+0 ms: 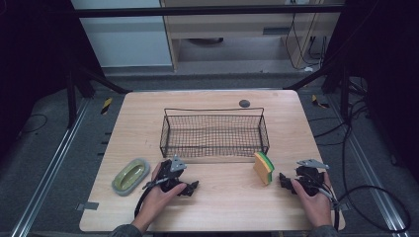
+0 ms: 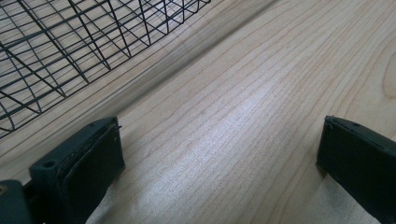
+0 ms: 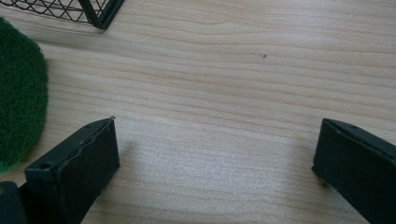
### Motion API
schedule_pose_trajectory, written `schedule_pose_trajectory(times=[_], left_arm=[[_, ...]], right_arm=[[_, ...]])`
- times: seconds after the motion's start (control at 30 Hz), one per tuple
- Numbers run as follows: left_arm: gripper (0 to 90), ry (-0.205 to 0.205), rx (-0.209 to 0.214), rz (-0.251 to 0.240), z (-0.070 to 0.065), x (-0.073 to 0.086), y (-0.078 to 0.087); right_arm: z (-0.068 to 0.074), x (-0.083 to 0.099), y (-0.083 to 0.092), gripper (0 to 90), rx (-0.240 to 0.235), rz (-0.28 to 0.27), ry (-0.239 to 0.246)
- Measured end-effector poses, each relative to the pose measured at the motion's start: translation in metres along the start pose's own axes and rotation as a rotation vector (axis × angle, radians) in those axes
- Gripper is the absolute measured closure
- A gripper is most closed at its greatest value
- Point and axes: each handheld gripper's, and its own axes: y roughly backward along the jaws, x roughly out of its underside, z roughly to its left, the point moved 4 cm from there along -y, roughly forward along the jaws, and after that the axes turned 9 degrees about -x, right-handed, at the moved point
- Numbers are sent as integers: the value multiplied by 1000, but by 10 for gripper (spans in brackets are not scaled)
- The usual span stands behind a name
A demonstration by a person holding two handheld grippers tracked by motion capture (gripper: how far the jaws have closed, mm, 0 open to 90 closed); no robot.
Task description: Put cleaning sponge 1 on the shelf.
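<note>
A black wire basket (image 1: 215, 131) stands in the middle of the wooden table (image 1: 222, 197), with nothing visible inside it. A yellow sponge with a green scouring side (image 1: 264, 168) stands on edge just off the basket's front right corner. My left gripper (image 1: 190, 188) rests low on the table in front of the basket's left end, open and empty. In the left gripper view the jaws (image 2: 219, 154) stand wide over bare wood, with the basket (image 2: 70, 42) ahead to the left. My right gripper (image 1: 283, 181) lies just right of the sponge, open. The right gripper view has the green pad (image 3: 18, 93) beside its left jaw, apart from it.
A green oval dish (image 1: 131, 175) lies near the table's left front. A dark round spot (image 1: 244, 103) marks the table behind the basket. The basket's corner (image 3: 93, 11) reaches into the right gripper view. Cables trail on the floor to the right.
</note>
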Motion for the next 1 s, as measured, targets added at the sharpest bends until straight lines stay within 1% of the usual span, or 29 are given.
schedule_pose_trajectory(times=[0.1,0.17,0.23,0.27,0.33,0.37,0.4,0.43,0.47,0.53,0.6,0.63,0.67,0.73,0.77,0.83,0.9,1.0], left_arm=[[35,-34,2,18,-1,-2,4],[38,-53,5,18,-2,-4,10],[46,-81,-5,12,-2,-6,19],[49,-83,-2,5,0,-7,24],[49,-76,7,-13,3,-9,35],[50,-82,-8,-13,6,-9,40],[54,-86,-22,-23,8,-10,44],[56,-86,-26,-25,12,-12,49],[57,-72,-24,-27,15,-13,53],[61,-64,-29,-28,22,-16,61],[63,-65,-50,-10,29,-18,67],[67,-56,-58,-1,32,-18,70],[71,-58,-67,22,36,-17,73],[74,-80,-93,70,44,-15,80],[74,-83,-100,89,49,-14,83],[74,-70,-102,118,59,-13,91],[74,-78,-120,151,71,-12,98],[72,-63,-114,192,85,-12,106]], right_arm=[[0,0,0,5,-2,0,-1],[1,0,0,5,-4,0,-4],[1,1,1,5,-3,2,2],[1,1,1,5,-3,2,2],[1,1,1,5,-4,1,1],[1,1,1,5,-4,2,1],[1,1,1,7,-4,3,5],[1,1,1,9,-3,1,10],[1,1,1,10,-4,2,12],[1,1,1,12,-6,0,8],[1,1,1,12,-5,1,8],[1,1,1,12,-6,0,7],[1,1,1,12,-6,0,7],[1,1,1,12,-6,0,7],[1,1,1,12,-6,0,9],[1,1,1,12,-10,-1,9],[1,1,1,12,-12,0,11],[1,2,2,12,-15,2,15]])
